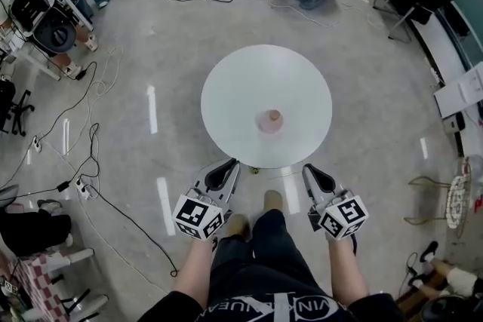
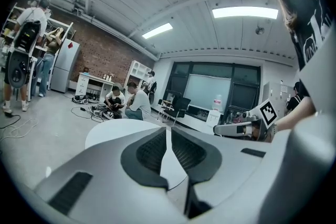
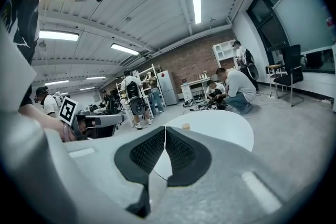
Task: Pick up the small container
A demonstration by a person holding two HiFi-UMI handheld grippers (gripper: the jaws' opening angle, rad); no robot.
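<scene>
One round white table (image 1: 226,87) is standing in front of you. Your left gripper (image 1: 231,164) and right gripper (image 1: 309,170) are hovering just short of its near edge, both with jaws pressed together, holding nothing. The small container (image 1: 272,119) is standing upright near the table's middle, lying ahead and between both tips, about equally near each.

White table (image 1: 234,87), tan-pink small container (image 1: 270,119), grey floor (image 1: 136,49), black trousers (image 1: 266,253)
</scene>
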